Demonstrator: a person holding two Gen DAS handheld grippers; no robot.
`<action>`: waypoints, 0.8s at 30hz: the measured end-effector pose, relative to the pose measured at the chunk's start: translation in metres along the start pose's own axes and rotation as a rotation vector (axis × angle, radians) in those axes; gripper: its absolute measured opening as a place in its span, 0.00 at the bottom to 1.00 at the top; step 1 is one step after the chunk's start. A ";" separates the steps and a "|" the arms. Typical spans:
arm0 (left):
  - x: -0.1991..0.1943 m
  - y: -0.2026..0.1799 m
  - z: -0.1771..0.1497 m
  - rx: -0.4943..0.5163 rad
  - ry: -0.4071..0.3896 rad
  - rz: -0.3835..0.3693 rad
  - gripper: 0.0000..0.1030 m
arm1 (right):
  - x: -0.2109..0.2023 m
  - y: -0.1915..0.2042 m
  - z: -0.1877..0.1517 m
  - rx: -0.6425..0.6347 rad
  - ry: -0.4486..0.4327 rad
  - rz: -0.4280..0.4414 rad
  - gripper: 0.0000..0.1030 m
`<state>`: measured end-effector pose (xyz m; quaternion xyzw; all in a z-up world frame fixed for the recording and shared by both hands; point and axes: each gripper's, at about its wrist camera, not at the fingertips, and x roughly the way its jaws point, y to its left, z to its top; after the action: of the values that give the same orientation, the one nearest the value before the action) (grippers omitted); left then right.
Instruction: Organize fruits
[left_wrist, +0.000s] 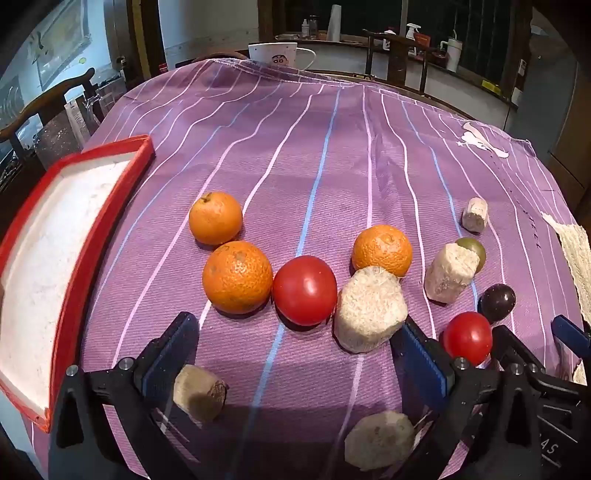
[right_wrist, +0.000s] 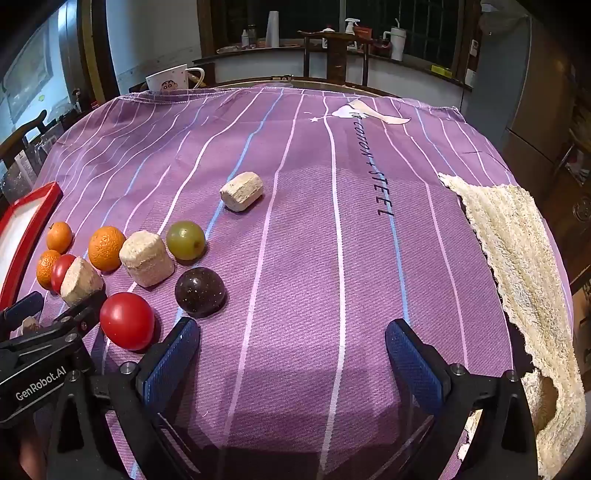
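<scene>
On the purple striped cloth (left_wrist: 314, 147) lie three oranges (left_wrist: 237, 276) (left_wrist: 215, 218) (left_wrist: 382, 250), a large tomato (left_wrist: 305, 290), a small tomato (left_wrist: 467, 336), a dark plum (left_wrist: 498, 302) and a green fruit (left_wrist: 474, 248). Several beige sugarcane chunks (left_wrist: 369, 308) lie among them. My left gripper (left_wrist: 299, 350) is open and empty, just short of the large tomato. My right gripper (right_wrist: 291, 354) is open and empty over bare cloth, right of the plum (right_wrist: 200, 291) and small tomato (right_wrist: 126, 320). The green fruit (right_wrist: 185, 240) lies beyond.
A red-rimmed white tray (left_wrist: 110, 206) sits at the left edge of the table. A pale loofah-like mat (right_wrist: 517, 258) lies at the right edge. A white mug (right_wrist: 168, 82) stands at the far edge. Chairs and a counter stand behind the table.
</scene>
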<state>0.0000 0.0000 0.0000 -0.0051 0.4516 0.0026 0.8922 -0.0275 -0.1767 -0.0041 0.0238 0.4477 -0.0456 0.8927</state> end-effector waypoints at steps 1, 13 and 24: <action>0.000 0.000 0.000 -0.001 0.000 0.000 1.00 | 0.000 0.000 0.000 0.001 0.000 0.001 1.00; 0.000 0.000 0.000 0.000 0.001 0.003 1.00 | 0.000 0.001 -0.001 0.000 0.003 0.002 1.00; 0.000 0.000 0.000 0.002 0.000 0.003 1.00 | 0.000 0.001 -0.001 0.002 0.004 0.003 1.00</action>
<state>-0.0001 -0.0001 0.0000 -0.0034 0.4518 0.0035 0.8921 -0.0279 -0.1762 -0.0046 0.0256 0.4492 -0.0448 0.8919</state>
